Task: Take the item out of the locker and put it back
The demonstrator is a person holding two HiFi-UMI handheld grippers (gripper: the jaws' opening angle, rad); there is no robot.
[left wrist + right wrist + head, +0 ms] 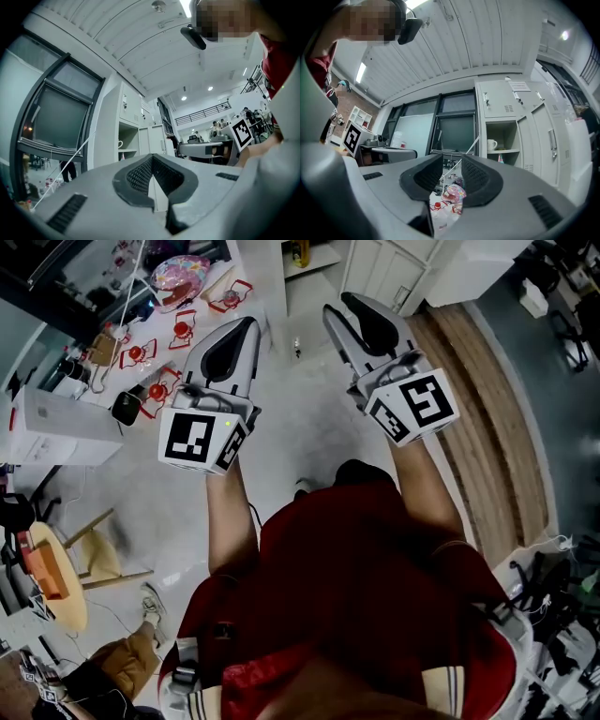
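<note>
Head view: I hold both tongs out in front of the locker (380, 268), side by side and apart, noses toward it. Left tongs (249, 324) and right tongs (336, 309) each carry a marker cube (202, 439) at the hand end. Left of the locker lies red-and-white clutter (141, 352) with a pink patterned thing (178, 273) among it. From here I cannot read the inside of the locker

Left gripper view: the left tongs are pressed together, pad tips meeting, nothing between them. The locker stands straight beyond the tips with one compartment open. The white mug (120, 144) stands upright on that compartment's shelf, well apart from my tongs. The cube of the right tongs shows to the right of the locker

Right gripper view: the right tongs are spread, a clear gap between the pads, nothing pinched. Through the gap I see the pink patterned thing and some of the red-and-white clutter, lower than the locker and to its left. The locker is right of the jaws, the same compartment open, its door swung aside, the white mug upright on the shelf inside
</note>
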